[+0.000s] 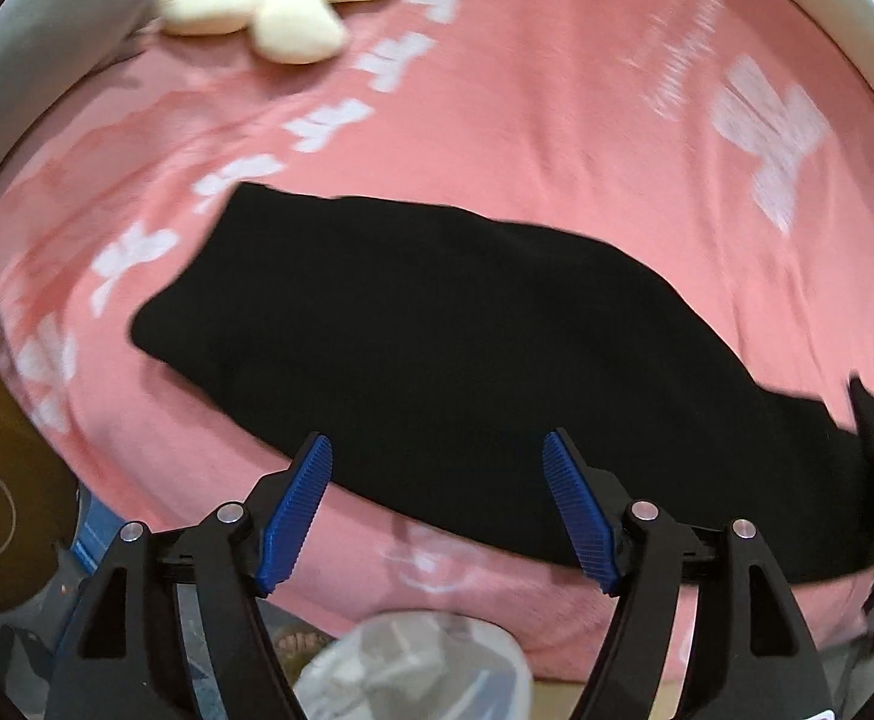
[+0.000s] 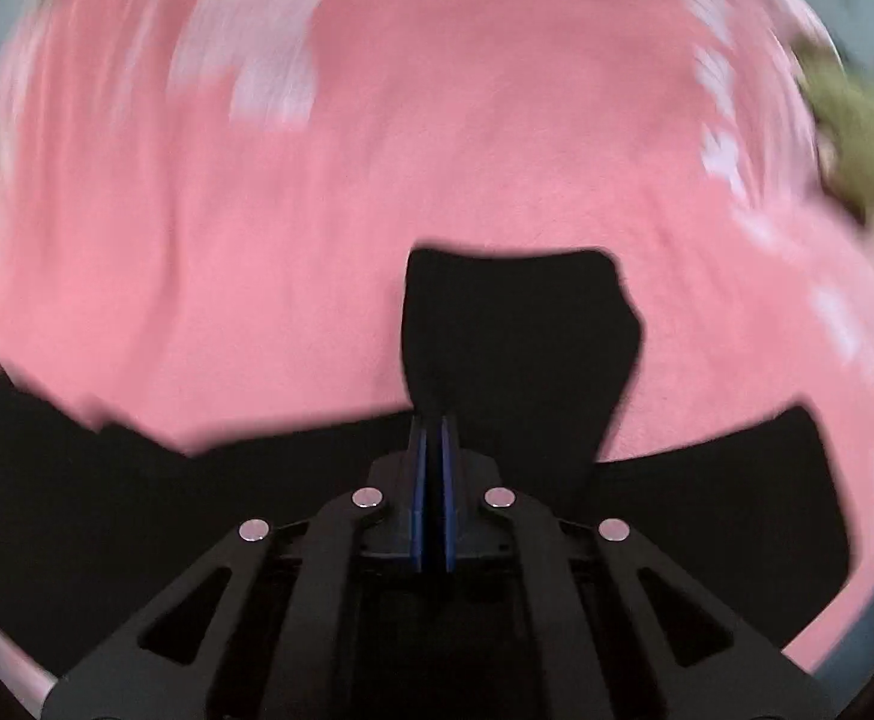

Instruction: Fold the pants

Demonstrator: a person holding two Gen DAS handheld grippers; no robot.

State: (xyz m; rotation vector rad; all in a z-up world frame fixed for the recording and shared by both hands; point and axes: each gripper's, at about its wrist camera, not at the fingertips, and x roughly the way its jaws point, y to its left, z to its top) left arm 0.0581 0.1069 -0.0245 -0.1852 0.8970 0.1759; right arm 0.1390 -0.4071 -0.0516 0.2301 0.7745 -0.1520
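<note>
Two grippers work over black pants point(image 1: 437, 360) spread on a bed's pink sheet point(image 1: 556, 120). From the left wrist view, the left gripper point(image 1: 437, 462) hangs with its blue pads wide apart above the pants' near edge, holding nothing. The right gripper point(image 2: 432, 438) is clamped on a fold of the pants, which rises ahead of its pads. A cream plush toy point(image 1: 281, 0) lies at the bed's far left.
</note>
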